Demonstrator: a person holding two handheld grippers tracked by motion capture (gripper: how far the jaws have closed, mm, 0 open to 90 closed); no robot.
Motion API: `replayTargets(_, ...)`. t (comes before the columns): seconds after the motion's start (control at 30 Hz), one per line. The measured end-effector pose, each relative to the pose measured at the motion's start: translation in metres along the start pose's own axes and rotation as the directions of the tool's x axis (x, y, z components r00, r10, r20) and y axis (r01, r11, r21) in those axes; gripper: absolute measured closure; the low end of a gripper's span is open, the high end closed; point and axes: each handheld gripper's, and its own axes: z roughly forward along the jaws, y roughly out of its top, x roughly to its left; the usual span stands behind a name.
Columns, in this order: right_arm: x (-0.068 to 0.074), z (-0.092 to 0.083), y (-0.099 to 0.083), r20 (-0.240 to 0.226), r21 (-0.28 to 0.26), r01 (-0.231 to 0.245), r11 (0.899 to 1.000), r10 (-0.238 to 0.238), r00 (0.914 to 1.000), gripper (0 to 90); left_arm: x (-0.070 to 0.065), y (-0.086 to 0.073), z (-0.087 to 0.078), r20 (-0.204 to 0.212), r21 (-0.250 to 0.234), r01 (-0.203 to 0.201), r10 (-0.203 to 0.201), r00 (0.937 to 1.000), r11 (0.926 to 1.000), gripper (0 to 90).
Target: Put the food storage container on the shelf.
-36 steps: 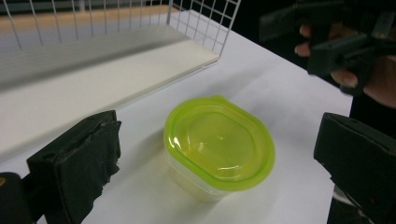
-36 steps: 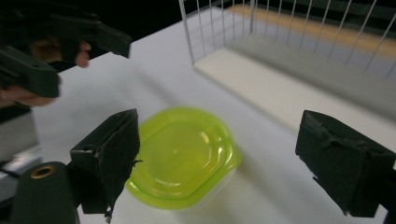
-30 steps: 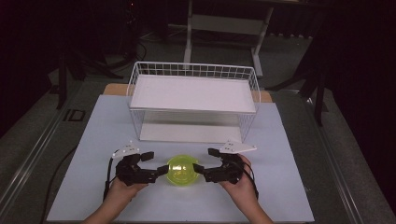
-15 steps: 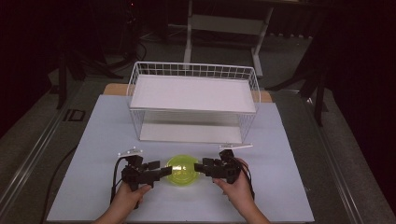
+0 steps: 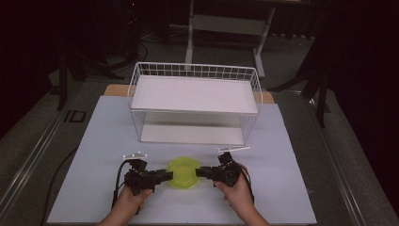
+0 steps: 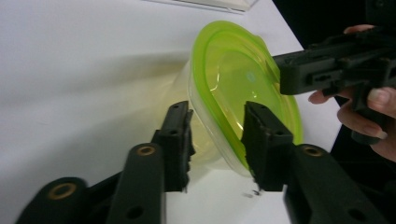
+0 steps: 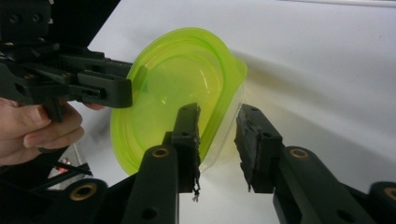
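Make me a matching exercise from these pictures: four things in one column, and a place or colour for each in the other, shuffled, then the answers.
Things:
1. bowl
2. basket
3. left gripper
4. right gripper

Places and colours:
A. white wire, at the table's far side
B. jaws around the bowl's right rim
C. yellow-green, between the two grippers
D. jaws around the bowl's left rim

Pairs: 1-C, 2-A, 3-D, 4-B

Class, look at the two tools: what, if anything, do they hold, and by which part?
Both straddle the rim of the green-lidded container, left tool and right tool on opposite sides. Their jaws have just been closing; whether the pads press yet cannot be told.
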Motion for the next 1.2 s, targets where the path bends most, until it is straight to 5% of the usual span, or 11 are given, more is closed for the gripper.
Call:
replayTargets(0.13,0.008,-0.004,0.0,0.018,-0.015,-0.003,1.0,0.003,0.9998,80.5,-0.007,0.001,-0.005,0.0,-0.012,-0.032,0.032,0.9995,0.9994,80.2)
replayTargets(0.27,0.019,-0.01,0.001,0.014,-0.041,0.011,0.999,-0.01,0.9999,81.6,-0.008,0.009,-0.014,0.01,-0.065,-0.029,0.03,0.9995,0.9975,81.7)
replayTargets(0.37,0.022,-0.015,0.006,0.025,-0.063,0.018,0.998,-0.016,0.9996,81.7,-0.009,0.015,-0.014,0.012,-0.047,-0.026,0.027,0.9996,0.9986,81.6)
replayTargets(0.57,0.016,-0.02,0.01,-0.003,-0.108,0.002,0.994,-0.002,1.0,81.7,-0.011,0.028,-0.013,0.024,-0.05,-0.032,0.034,0.9991,0.9982,82.1)
replayTargets(0.67,0.011,-0.022,0.011,-0.032,-0.142,-0.003,0.99,-0.001,0.9995,81.8,-0.009,0.032,-0.012,0.043,-0.106,-0.051,0.056,0.9975,0.9931,82.2)
replayTargets(0.83,0.001,-0.023,0.014,-0.04,-0.178,-0.014,0.984,0.007,0.9992,81.9,-0.004,0.036,-0.004,0.061,-0.125,-0.035,0.043,0.9972,0.9915,82.4)
replayTargets(1.2,-0.018,-0.011,0.027,0.038,-0.196,-0.034,0.98,0.043,0.9984,81.7,0.007,0.06,0.021,-0.035,-0.121,-0.073,0.069,0.997,0.99,82.0)
